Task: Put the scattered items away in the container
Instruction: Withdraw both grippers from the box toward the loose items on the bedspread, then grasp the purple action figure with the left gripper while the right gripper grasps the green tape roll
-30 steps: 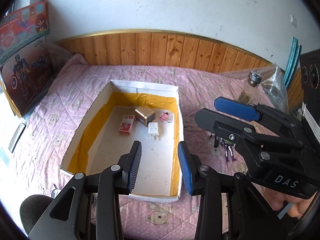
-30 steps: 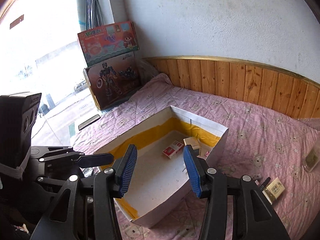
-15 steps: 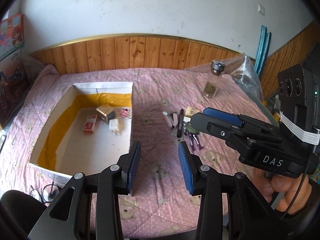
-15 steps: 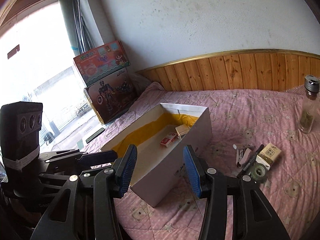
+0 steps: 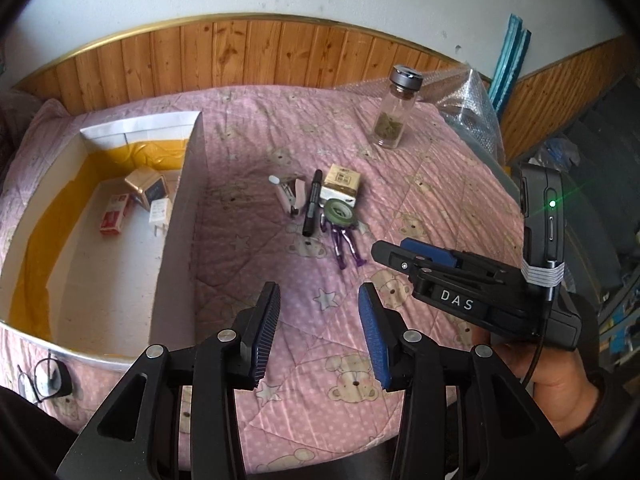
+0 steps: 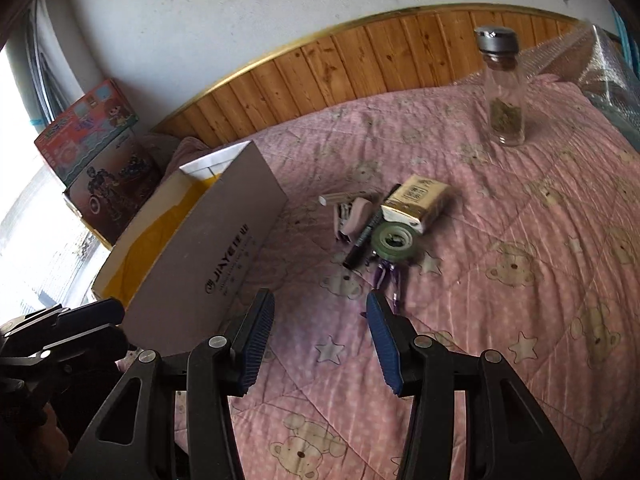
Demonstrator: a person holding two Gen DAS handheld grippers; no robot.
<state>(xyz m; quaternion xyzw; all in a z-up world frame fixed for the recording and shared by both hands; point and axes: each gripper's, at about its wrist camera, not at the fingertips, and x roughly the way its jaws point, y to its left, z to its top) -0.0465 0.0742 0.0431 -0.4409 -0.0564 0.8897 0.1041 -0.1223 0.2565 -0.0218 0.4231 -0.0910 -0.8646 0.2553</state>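
A white cardboard box (image 5: 176, 240) (image 6: 224, 248) with yellow tape inside sits on the pink bedspread at the left; it holds a red packet (image 5: 114, 216), a gold box (image 5: 146, 186) and a white charger (image 5: 160, 212). Right of it lies a pile: a pink stapler (image 5: 290, 196) (image 6: 352, 216), a black marker (image 5: 312, 204) (image 6: 362, 240), a gold-and-white packet (image 5: 342, 184) (image 6: 416, 204), a green tape roll (image 5: 340, 214) (image 6: 394, 242) and purple clips (image 5: 346, 246) (image 6: 386, 276). My left gripper (image 5: 318, 330) is open and empty, short of the pile. My right gripper (image 6: 320, 338) (image 5: 400, 250) is open and empty, just short of the clips.
A glass bottle (image 5: 394, 112) (image 6: 504, 88) with a grey cap stands at the far right of the bed. Bubble wrap (image 5: 468, 108) lies beyond it. Toy boxes (image 6: 96, 160) lean at the far left. A wooden headboard (image 5: 248, 56) backs the bed. Glasses (image 5: 44, 376) lie by the box's near corner.
Both grippers have swung right, from over the box toward the pile of items. The right gripper has dropped lower and closer to the pile. Both stay open and empty.
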